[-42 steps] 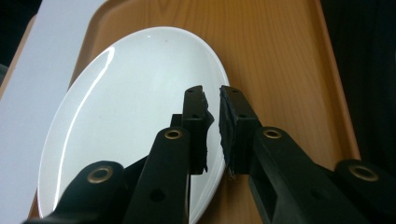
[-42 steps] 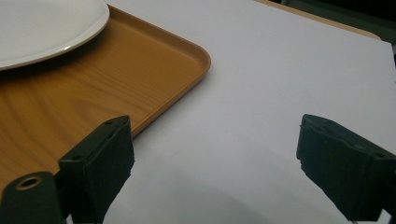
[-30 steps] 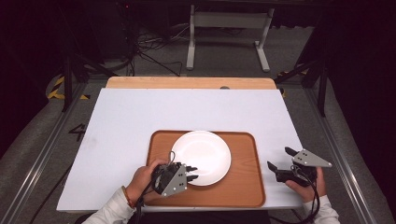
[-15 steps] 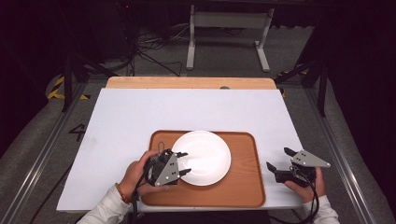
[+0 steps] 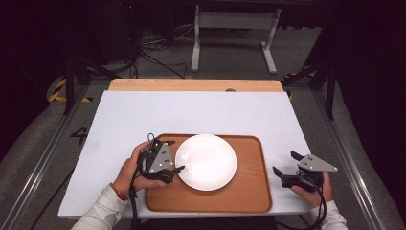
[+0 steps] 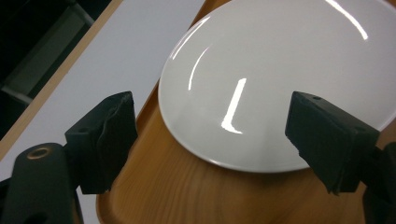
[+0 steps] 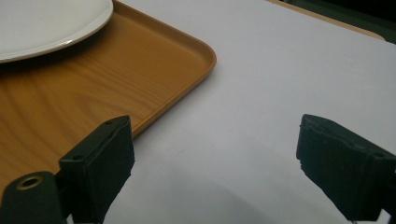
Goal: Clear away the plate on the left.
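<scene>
Plate [image 5: 206, 162] sits flat on the tray [image 5: 249, 191] from above, left gripper [image 5: 178, 168] at its rim. Left gripper view: jaws just opened wide, nothing pinched, probably letting go. Right gripper [image 7: 215, 163] gapes over bare table [image 7: 280, 70], likely waiting.

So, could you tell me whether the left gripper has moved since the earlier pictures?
Yes. The left gripper has slid left along the tray, from the plate's near rim to the left rim of the plate, and its jaws have just been opening, empty.
</scene>
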The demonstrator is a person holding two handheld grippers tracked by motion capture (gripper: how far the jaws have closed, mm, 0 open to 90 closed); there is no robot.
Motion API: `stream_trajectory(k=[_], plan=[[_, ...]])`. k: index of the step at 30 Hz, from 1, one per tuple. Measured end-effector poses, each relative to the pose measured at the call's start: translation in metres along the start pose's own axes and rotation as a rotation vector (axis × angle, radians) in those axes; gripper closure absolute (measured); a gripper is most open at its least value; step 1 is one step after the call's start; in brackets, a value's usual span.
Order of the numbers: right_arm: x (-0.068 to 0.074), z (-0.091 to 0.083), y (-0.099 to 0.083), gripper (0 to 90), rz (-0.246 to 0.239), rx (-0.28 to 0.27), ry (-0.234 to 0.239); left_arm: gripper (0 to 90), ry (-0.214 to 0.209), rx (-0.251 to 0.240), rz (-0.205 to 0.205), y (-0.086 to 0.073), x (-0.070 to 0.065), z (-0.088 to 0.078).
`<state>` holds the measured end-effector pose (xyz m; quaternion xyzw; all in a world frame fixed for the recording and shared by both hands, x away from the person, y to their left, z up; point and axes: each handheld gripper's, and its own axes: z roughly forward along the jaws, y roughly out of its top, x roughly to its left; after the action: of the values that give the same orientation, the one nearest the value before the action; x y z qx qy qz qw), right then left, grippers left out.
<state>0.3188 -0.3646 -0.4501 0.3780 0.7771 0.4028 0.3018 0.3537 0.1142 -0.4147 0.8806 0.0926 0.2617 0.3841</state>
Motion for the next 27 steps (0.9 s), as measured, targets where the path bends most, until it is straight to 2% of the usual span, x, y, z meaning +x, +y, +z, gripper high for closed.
stream_trajectory(k=[3,10,11,13,18,27], plan=[[0.000,0.000,0.000,11.6,0.000,0.001,0.000,13.9,0.007,0.019,-0.031,-0.006,0.006,0.002],[0.000,-0.001,0.000,11.6,0.000,0.000,0.000,11.9,0.026,0.019,-0.066,-0.016,0.015,0.000],[0.000,0.000,0.000,11.6,0.002,0.001,-0.001,11.9,0.038,0.019,-0.060,-0.018,0.017,-0.002],[0.000,0.000,0.000,11.6,-0.001,0.001,0.000,12.2,0.053,0.018,-0.076,-0.021,0.020,-0.004],[0.000,0.000,0.000,11.6,0.002,0.003,-0.001,12.4,0.052,0.023,-0.117,-0.030,0.027,-0.008],[0.000,0.000,0.000,11.6,0.001,0.002,-0.002,13.1,0.078,0.054,-0.165,-0.052,0.037,-0.014]])
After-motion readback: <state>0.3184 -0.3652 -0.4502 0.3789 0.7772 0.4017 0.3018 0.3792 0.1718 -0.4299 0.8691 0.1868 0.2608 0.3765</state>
